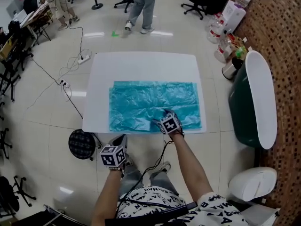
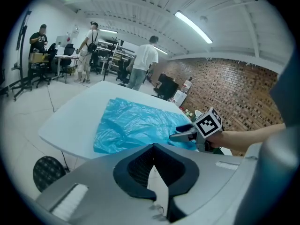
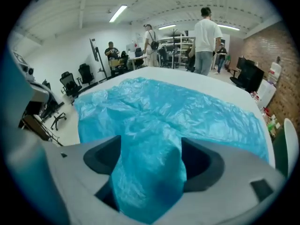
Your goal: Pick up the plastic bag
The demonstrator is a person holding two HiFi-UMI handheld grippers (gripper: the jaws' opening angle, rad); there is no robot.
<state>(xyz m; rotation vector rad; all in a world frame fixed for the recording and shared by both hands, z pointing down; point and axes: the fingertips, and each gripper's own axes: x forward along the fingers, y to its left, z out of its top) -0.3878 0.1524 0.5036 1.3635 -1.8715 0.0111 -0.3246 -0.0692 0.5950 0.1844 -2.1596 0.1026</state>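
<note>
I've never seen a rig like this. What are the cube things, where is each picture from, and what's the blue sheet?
No robot: a person holds a two-jaw gripper in each hand; the patterned cubes are part of them. One camera looks down from the person's head; two ride on the grippers. A blue plastic bag lies spread on the white table. The right gripper is open, a fold of bag between its jaws. The left gripper hangs short of the table, jaws together, empty.
</note>
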